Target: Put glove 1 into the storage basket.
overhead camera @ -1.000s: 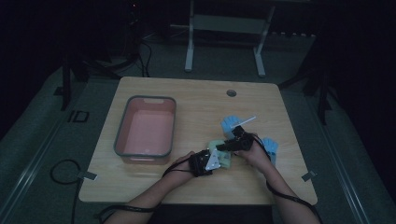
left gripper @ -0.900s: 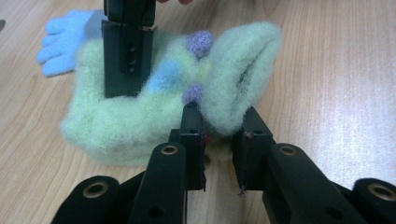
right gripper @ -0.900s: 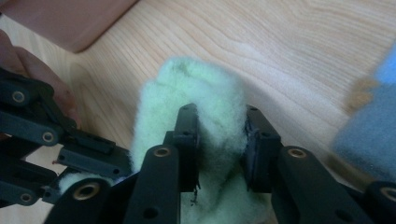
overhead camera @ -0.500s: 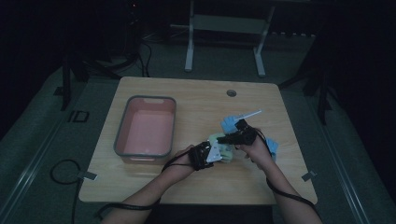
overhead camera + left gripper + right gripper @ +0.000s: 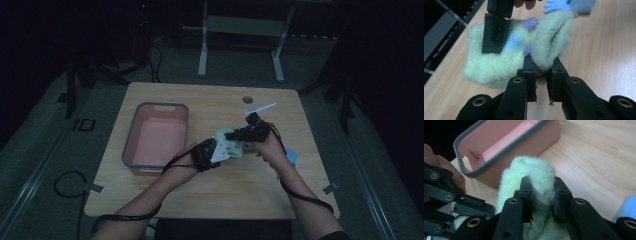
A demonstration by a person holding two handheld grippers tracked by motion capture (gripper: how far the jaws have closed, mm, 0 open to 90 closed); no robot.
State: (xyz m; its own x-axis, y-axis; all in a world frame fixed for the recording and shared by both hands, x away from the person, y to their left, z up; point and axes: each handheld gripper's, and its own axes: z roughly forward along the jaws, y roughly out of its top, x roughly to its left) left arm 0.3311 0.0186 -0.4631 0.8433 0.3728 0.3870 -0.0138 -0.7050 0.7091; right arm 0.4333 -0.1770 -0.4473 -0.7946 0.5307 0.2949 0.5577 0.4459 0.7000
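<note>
- Fuzzy pale-green sock held between both grippers above the wooden table, just right of the pink bin.
- Left gripper clenched on one fold of the sock; jaws have just been closing, fabric pinched between them.
- Right gripper grasping another bunched part of the same sock.
- Seen from the left gripper view: blue and purple dots on the sock, plus a light-blue sock beyond.
- From the high view: one bin, possibly two blue items by the right forearm, too dim to count surely.
- No readable writing anywhere.
</note>
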